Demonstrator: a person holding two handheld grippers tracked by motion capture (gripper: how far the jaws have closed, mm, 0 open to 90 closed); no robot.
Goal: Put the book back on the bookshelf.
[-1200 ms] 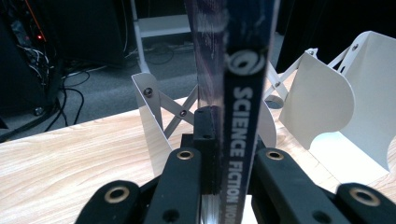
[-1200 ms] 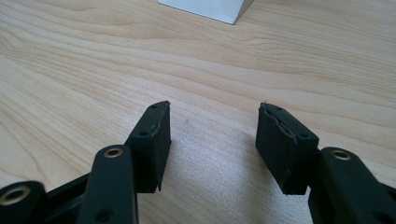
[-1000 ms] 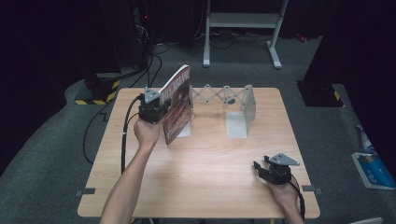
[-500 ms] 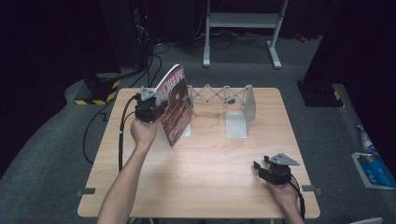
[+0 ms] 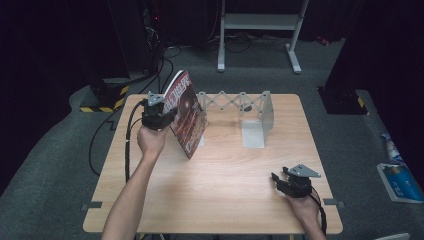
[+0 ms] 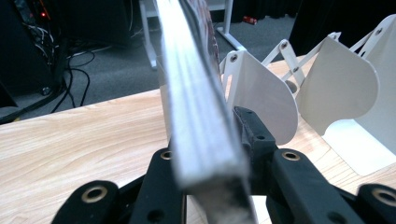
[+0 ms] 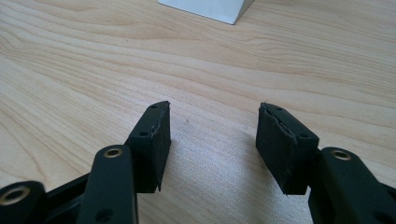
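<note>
A thick book with a dark red cover stands tilted on the wooden table, its lower corner on the wood and its top leaning left. My left gripper is shut on its edge. In the left gripper view the book's page edge sits between the black jaws of that gripper. Those jaws have just been opening a little, with the book still between them. A white expanding book rack stands just right of the book; its rounded plates are close behind. My right gripper rests open at the table's front right, nothing between its jaws.
The rack's right end plate and base sit at the table's back centre. Cables trail off the left edge to the floor. A metal stand is behind the table, and a blue packet lies on the floor at right.
The book's top has tipped to the left, away from the rack, and the left hand has shifted slightly left with it. The right gripper has not moved.
</note>
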